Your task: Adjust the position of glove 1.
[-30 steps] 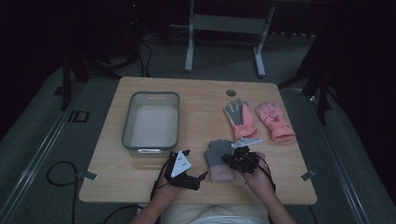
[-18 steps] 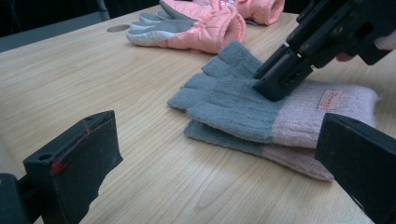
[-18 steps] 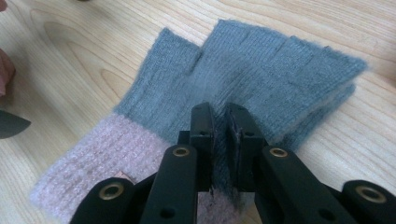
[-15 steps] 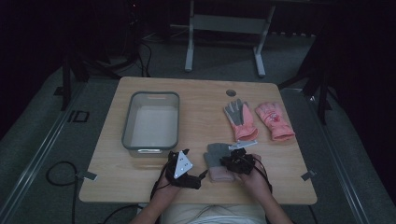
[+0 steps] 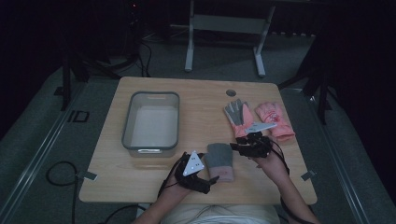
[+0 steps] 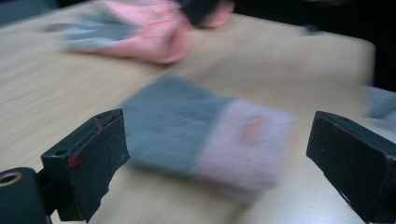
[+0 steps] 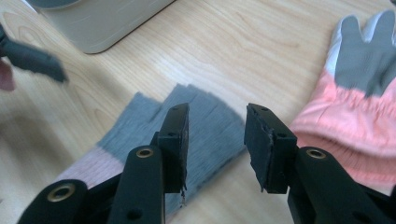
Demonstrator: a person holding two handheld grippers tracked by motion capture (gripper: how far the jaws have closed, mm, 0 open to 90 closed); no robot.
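A folded grey glove with a pink cuff lies flat near the table's front edge. My left gripper sits low at its cuff end. In the left gripper view, which is blurred, the jaws stand wide open with the folded glove just beyond them, untouched. My right gripper hovers over the glove's far right corner. Its jaws have just been opening and hold nothing; the grey fabric lies below them.
A grey-palmed glove with a pink cuff and a pink glove lie flat at the right. A grey tub stands left of centre. A dark round hole marks the far tabletop.
My right gripper's jaws have parted and the hand has lifted off the folded glove. The left hand has shifted slightly right toward the glove's cuff.
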